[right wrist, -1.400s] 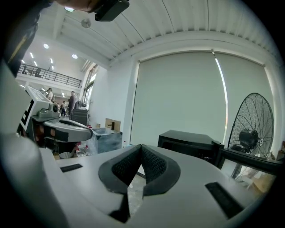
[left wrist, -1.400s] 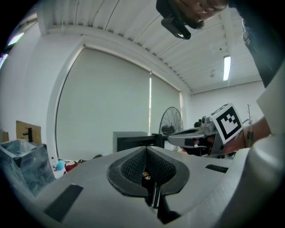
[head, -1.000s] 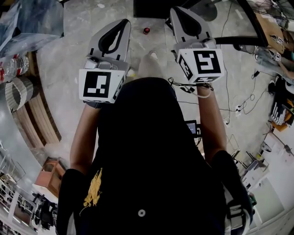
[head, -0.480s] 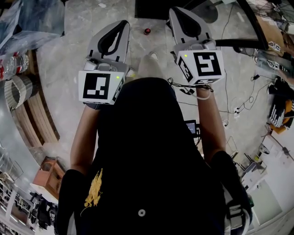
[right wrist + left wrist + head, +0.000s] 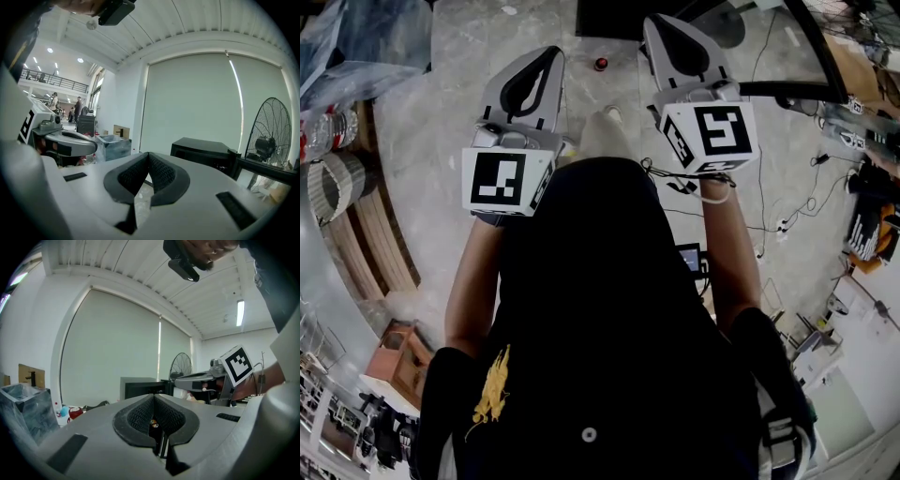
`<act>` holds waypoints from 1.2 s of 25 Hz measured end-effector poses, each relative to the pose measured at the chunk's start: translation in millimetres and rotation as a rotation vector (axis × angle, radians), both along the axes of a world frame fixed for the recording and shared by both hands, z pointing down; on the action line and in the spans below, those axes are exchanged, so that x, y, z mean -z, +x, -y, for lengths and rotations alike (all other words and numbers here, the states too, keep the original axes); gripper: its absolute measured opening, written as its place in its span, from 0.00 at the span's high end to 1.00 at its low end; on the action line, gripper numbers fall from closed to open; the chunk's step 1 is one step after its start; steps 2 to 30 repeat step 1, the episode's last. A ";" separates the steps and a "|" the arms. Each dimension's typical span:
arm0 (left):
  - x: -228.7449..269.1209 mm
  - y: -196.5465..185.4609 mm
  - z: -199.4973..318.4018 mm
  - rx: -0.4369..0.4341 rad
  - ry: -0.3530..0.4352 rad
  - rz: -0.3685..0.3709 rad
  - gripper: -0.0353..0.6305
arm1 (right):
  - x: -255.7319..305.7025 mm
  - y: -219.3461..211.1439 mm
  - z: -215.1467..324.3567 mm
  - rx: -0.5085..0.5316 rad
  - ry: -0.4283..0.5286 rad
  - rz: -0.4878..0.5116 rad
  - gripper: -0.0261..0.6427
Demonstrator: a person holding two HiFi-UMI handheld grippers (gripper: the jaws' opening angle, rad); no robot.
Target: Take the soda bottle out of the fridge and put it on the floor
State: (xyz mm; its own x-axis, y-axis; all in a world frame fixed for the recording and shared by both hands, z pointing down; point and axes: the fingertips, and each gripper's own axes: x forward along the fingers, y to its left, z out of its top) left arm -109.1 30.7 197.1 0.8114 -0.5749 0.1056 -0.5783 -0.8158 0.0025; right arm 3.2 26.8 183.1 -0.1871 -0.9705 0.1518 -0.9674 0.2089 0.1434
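Hovering side by side over open floor [image 5: 450, 103], left gripper [image 5: 547, 52] and right gripper [image 5: 660, 22] both clenched, empty

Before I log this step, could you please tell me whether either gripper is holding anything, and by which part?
Nothing is held: the left gripper and the right gripper are both shut, with nothing between their fingers.

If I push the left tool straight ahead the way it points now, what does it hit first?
Probably the black cabinet dead ahead of the left tool. Nothing nearer shows in that line, though depth is hard to judge.
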 end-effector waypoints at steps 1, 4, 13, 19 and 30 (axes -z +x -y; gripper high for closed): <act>-0.1 -0.3 0.0 -0.001 -0.001 0.001 0.92 | -0.1 -0.6 0.4 0.001 -0.001 0.000 0.97; -0.1 -0.3 0.0 -0.001 -0.001 0.001 0.92 | -0.1 -0.6 0.4 0.001 -0.001 0.000 0.97; -0.1 -0.3 0.0 -0.001 -0.001 0.001 0.92 | -0.1 -0.6 0.4 0.001 -0.001 0.000 0.97; -0.1 -0.3 0.0 -0.001 -0.001 0.001 0.92 | -0.1 -0.6 0.4 0.001 -0.001 0.000 0.97; -0.1 -0.3 0.0 -0.001 -0.001 0.001 0.92 | -0.1 -0.6 0.4 0.001 -0.001 0.000 0.97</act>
